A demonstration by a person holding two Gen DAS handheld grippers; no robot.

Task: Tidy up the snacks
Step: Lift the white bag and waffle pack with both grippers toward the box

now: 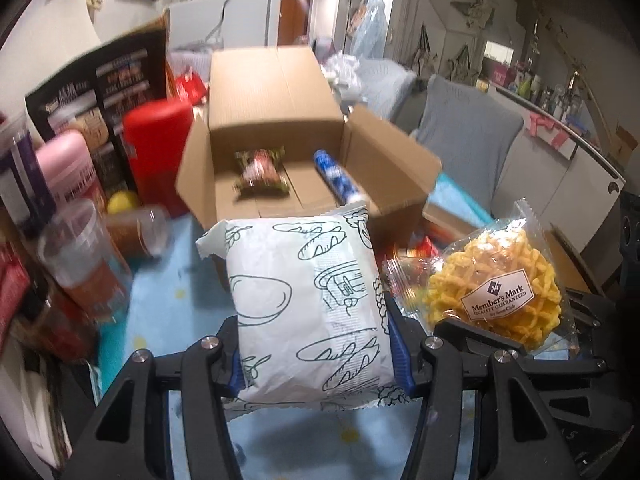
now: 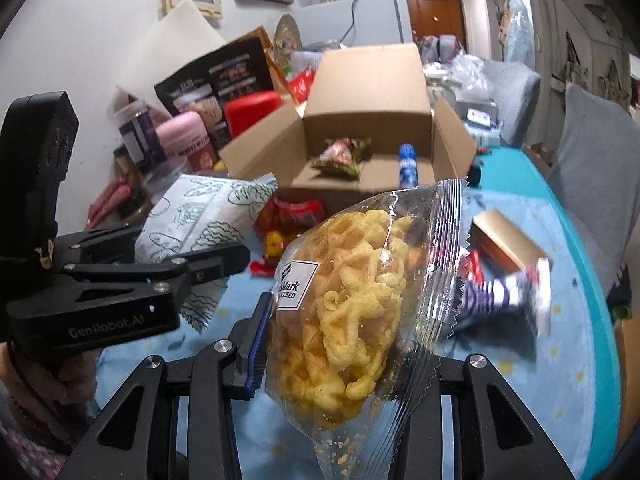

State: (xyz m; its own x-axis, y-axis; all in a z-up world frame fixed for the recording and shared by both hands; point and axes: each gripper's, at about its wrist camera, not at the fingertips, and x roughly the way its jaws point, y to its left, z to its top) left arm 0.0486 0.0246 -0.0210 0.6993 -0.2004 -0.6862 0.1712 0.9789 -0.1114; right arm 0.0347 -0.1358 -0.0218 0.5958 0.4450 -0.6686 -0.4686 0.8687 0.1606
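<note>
Two snack packs hang above the light-blue dotted tablecloth (image 2: 568, 360), one in each gripper. The left gripper (image 1: 316, 344) is clenched on a white pillow-shaped packet printed with bread drawings (image 1: 308, 300), its blue pads pressing both sides. The right gripper (image 2: 340, 344) grasps a clear plastic bag of yellow woven crisps (image 2: 344, 292) with a white label. Beyond them stands an open brown cardboard box (image 1: 276, 92), flaps spread, holding a small green-and-pink wrapped snack (image 1: 262, 172) and a blue-and-white tube (image 1: 338, 178). Jars, a red canister (image 1: 158, 152) and more wrappers crowd the table beside the box.
</note>
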